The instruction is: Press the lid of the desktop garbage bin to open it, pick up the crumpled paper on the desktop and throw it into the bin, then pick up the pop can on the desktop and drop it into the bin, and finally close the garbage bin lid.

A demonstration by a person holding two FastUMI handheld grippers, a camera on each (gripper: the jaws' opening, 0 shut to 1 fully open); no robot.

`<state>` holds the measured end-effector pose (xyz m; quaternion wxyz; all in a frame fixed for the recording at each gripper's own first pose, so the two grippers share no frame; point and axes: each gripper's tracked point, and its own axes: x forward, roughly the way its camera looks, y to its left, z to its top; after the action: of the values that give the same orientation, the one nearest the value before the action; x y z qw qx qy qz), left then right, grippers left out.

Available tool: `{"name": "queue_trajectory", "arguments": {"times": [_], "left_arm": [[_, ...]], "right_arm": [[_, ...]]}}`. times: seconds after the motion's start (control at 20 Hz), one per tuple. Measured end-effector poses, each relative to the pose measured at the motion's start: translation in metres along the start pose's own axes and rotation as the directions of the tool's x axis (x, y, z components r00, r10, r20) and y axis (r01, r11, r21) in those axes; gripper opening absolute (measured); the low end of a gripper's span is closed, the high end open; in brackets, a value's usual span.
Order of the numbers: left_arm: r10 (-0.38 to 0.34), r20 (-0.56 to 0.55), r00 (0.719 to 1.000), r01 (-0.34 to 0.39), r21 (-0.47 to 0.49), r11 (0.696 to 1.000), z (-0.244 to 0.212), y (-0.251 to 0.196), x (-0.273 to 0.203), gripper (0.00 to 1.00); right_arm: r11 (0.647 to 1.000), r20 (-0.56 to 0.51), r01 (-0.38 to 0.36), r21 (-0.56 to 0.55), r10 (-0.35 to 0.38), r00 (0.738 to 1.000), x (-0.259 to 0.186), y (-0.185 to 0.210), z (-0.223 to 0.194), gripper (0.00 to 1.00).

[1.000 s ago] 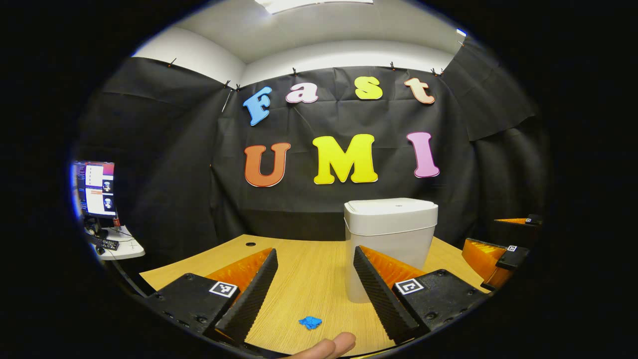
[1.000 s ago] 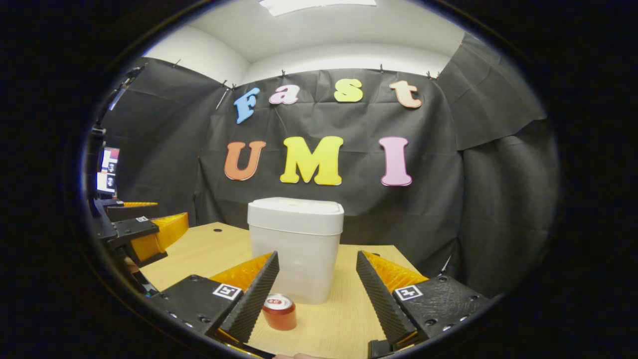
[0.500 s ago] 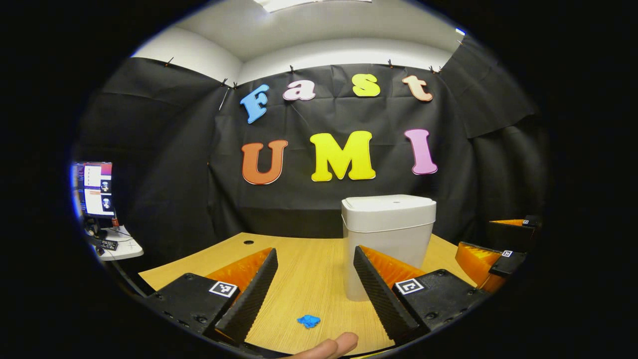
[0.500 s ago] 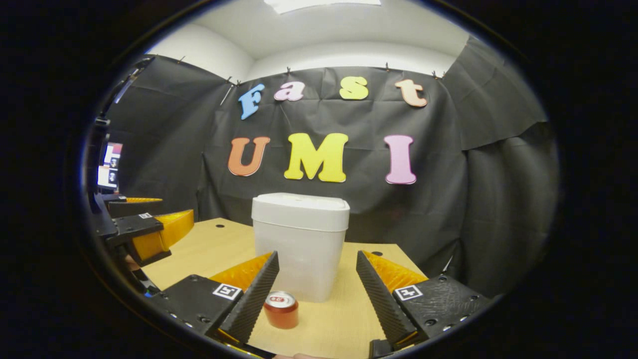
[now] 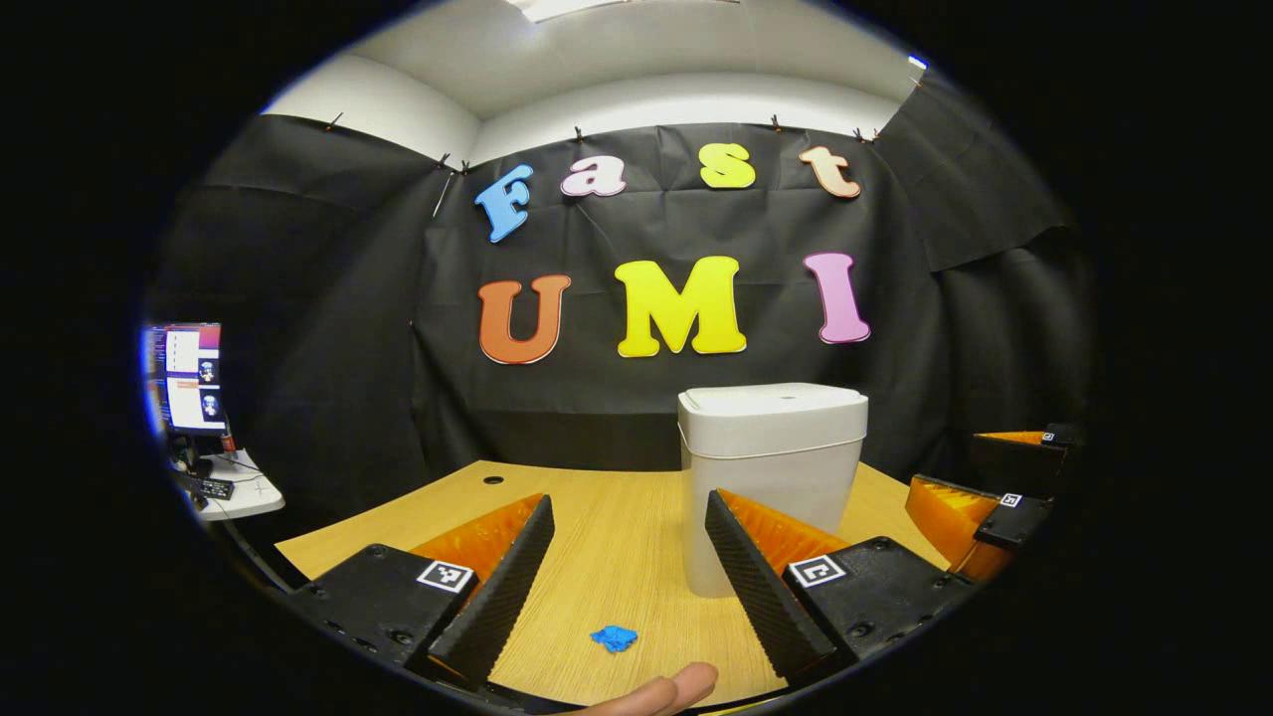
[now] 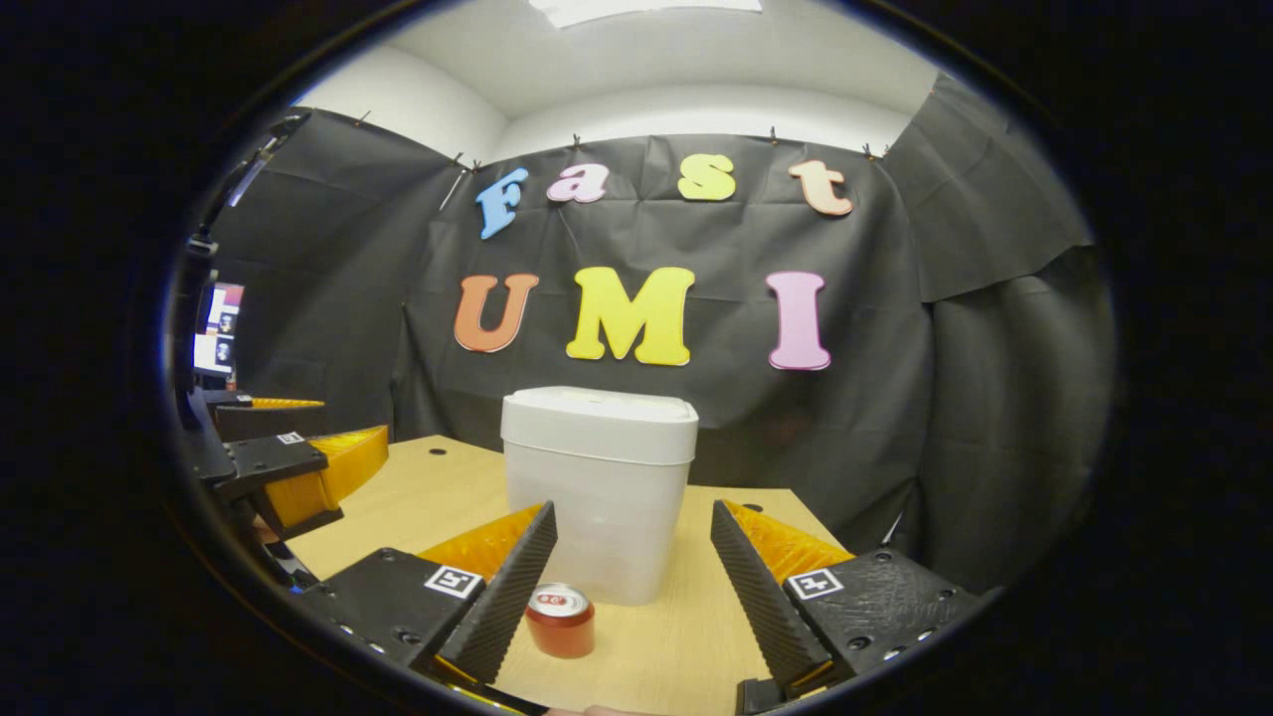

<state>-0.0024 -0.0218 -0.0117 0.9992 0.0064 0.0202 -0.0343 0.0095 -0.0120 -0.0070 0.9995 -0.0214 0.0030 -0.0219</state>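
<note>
We find no word or number that we can read with certainty; the left gripper [image 5: 627, 500] carries a square black-and-white coded marker [image 5: 445, 575] on each finger base, a sign and not letters; the right gripper [image 6: 633, 507] carries the same kind; the pop can [image 6: 560, 619] has a red print on its top, too small to read.

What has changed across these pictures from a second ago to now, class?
Very little. Both views drift slightly: the white plastic bin sits a touch higher in each. Nothing was gripped or released. The lid stays closed; the blue crumpled paper and red pop can stay on the wooden desk; both tongs stay open.
</note>
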Motion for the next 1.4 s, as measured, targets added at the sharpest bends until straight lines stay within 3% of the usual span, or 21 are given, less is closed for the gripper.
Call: {"name": "queue_trajectory", "arguments": {"times": [0.35, 0.4, 0.5, 0.55, 0.75, 0.85, 0.9, 0.95, 1.05, 1.25, 1.4], "left_arm": [[0.004, -0.012, 1.000, -0.004, -0.009, 1.000, -0.002, 0.005, 0.002, 0.99], [0.006, -0.014, 1.000, -0.006, -0.010, 1.000, -0.003, 0.005, 0.003, 0.99], [0.011, -0.021, 1.000, -0.011, -0.016, 1.000, -0.004, 0.008, 0.004, 0.99], [0.009, -0.023, 1.000, -0.010, -0.016, 1.000, -0.005, 0.008, 0.006, 0.99], [0.017, -0.029, 0.999, -0.018, -0.020, 1.000, -0.005, 0.013, 0.009, 0.99], [0.016, -0.036, 0.999, -0.017, -0.024, 1.000, -0.008, 0.014, 0.011, 0.99], [0.018, -0.044, 0.999, -0.019, -0.022, 1.000, -0.009, 0.016, 0.011, 0.99], [0.020, -0.048, 0.999, -0.021, -0.022, 1.000, -0.011, 0.017, 0.011, 0.99], [0.023, -0.057, 0.998, -0.025, -0.028, 0.999, -0.013, 0.021, 0.015, 0.99], [0.026, -0.064, 0.998, -0.028, -0.031, 0.999, -0.013, 0.026, 0.018, 0.99], [0.036, -0.060, 0.998, -0.037, -0.023, 0.999, -0.011, 0.033, 0.020, 0.99]], "right_arm": [[0.998, 0.005, 0.035, 0.061, -0.035, 0.999, 0.026, -0.010, 0.026, 0.92], [0.997, 0.005, 0.035, 0.066, -0.036, 0.999, 0.032, -0.010, 0.031, 0.82], [0.997, 0.009, 0.022, 0.072, -0.023, 1.000, 0.042, -0.006, 0.040, 0.71], [0.997, 0.018, 0.007, 0.074, -0.009, 1.000, 0.047, -0.002, 0.045, 0.71], [0.998, -0.005, -0.008, 0.066, 0.009, 1.000, 0.073, 0.005, 0.057, 0.53], [0.999, 0.001, -0.005, 0.050, 0.005, 1.000, 0.085, 0.009, 0.066, 0.33], [1.000, 0.005, 0.001, 0.030, -0.001, 1.000, 0.097, 0.011, 0.070, 0.12], [1.000, 0.009, 0.011, 0.006, -0.011, 1.000, 0.101, 0.014, 0.073, 0.12], [1.000, -0.001, -0.017, -0.015, 0.017, 1.000, 0.110, 0.026, 0.078, 0.01], [0.993, -0.054, -0.089, 0.080, 0.094, 0.994, 0.131, 0.048, 0.086, 0.00], [0.996, -0.084, -0.080, 0.044, 0.083, 0.993, 0.144, 0.051, 0.090, 0.00]]}}
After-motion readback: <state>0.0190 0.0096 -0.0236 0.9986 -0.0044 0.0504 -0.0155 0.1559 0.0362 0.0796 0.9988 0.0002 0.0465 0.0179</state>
